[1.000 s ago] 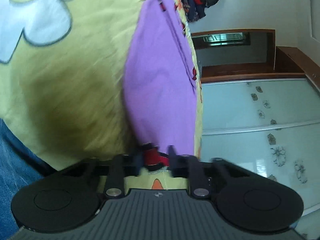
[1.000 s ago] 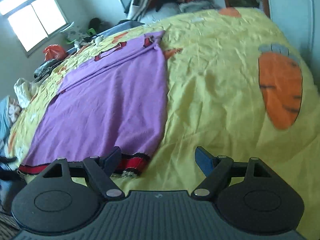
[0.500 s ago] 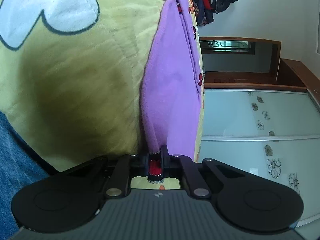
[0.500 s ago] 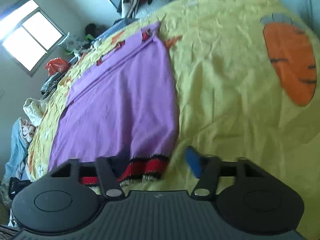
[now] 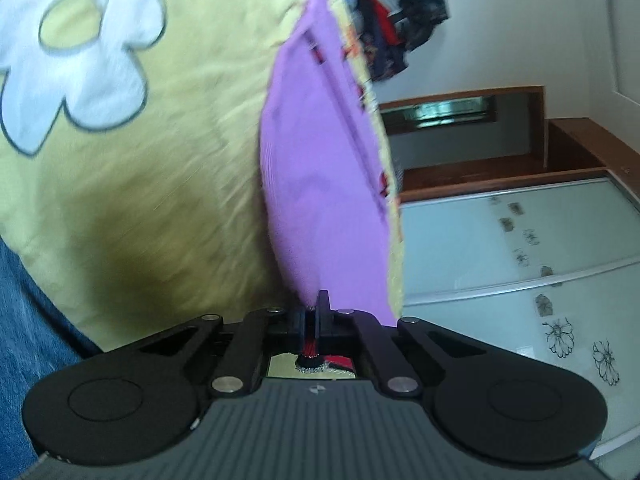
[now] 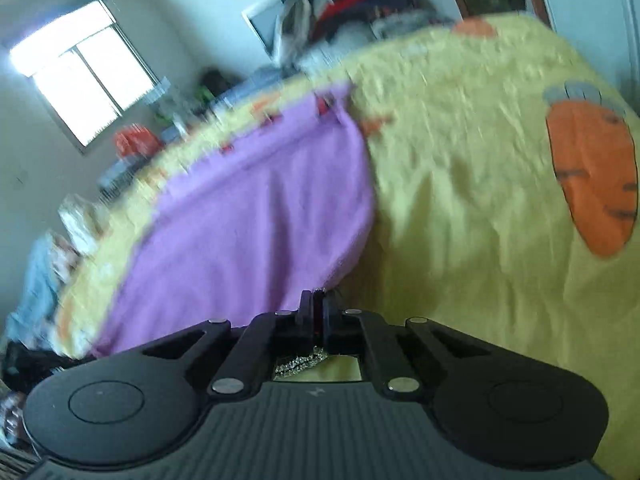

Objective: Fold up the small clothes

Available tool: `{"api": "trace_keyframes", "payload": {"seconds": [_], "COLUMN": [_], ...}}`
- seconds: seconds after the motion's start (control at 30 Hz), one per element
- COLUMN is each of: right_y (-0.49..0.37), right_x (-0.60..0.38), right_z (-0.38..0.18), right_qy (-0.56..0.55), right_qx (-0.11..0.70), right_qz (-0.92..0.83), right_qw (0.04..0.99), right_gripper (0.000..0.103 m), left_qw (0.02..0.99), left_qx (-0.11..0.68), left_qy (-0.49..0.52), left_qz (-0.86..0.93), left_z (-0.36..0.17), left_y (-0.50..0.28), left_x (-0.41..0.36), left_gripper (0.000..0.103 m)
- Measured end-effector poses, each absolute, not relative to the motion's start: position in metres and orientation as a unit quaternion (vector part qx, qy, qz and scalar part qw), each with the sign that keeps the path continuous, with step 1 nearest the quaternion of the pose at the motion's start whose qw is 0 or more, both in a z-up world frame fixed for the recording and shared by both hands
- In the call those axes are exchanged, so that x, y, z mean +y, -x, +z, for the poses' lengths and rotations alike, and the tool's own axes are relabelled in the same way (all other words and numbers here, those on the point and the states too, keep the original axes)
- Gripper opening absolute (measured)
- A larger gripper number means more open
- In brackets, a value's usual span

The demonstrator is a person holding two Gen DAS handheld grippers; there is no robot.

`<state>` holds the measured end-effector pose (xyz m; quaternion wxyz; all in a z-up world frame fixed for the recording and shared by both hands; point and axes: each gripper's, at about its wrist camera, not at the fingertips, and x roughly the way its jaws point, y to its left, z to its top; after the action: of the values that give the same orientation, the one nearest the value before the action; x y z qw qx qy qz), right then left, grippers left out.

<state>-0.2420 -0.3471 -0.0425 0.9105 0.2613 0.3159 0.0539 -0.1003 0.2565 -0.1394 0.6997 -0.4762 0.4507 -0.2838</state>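
Observation:
A purple garment (image 6: 256, 220) with a red and black hem lies spread on a yellow bedsheet (image 6: 460, 168). My right gripper (image 6: 315, 304) is shut on the hem at the garment's near right corner, and the cloth rises to the jaws. In the left wrist view the same purple garment (image 5: 320, 184) stretches away from me. My left gripper (image 5: 314, 312) is shut on its red hem at the other near corner. Both views are blurred by motion.
The sheet has a white flower print (image 5: 80, 64) and an orange carrot print (image 6: 592, 176). A heap of clothes (image 6: 344, 4) sits past the far end of the bed. A window (image 6: 84, 80) is at the left, wardrobe doors (image 5: 520, 256) beside the bed.
My left gripper closed on the hem first, then my right gripper closed on the other corner. Both corners now lift off the sheet and the cameras are moving.

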Motion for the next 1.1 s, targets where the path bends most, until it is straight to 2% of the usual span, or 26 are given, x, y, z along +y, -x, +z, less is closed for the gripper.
{"api": "trace_keyframes", "payload": {"seconds": [0.3, 0.47, 0.87, 1.1], "right_y": [0.246, 0.226, 0.15, 0.071], "right_x": [-0.365, -0.372, -0.369, -0.391], "right_z": [-0.006, -0.016, 0.003, 0.008], "right_qy": [-0.293, -0.322, -0.309, -0.297], "right_qx": [0.231, 0.226, 0.179, 0.173], "right_qz": [0.076, 0.078, 0.097, 0.088], "right_qw": [0.925, 0.916, 0.929, 0.935], "right_gripper": [0.003, 0.003, 0.003, 0.003], "left_qw": [0.719, 0.719, 0.741, 0.756], "left_qx": [0.391, 0.368, 0.308, 0.278], "left_qy": [0.505, 0.517, 0.515, 0.522], "left_qz": [-0.273, -0.283, -0.3, -0.281], "left_z": [-0.121, -0.119, -0.082, -0.072], "left_y": [0.119, 0.108, 0.036, -0.028], "left_x": [0.273, 0.269, 0.262, 0.264], "left_gripper": [0.002, 0.002, 0.002, 0.002]}}
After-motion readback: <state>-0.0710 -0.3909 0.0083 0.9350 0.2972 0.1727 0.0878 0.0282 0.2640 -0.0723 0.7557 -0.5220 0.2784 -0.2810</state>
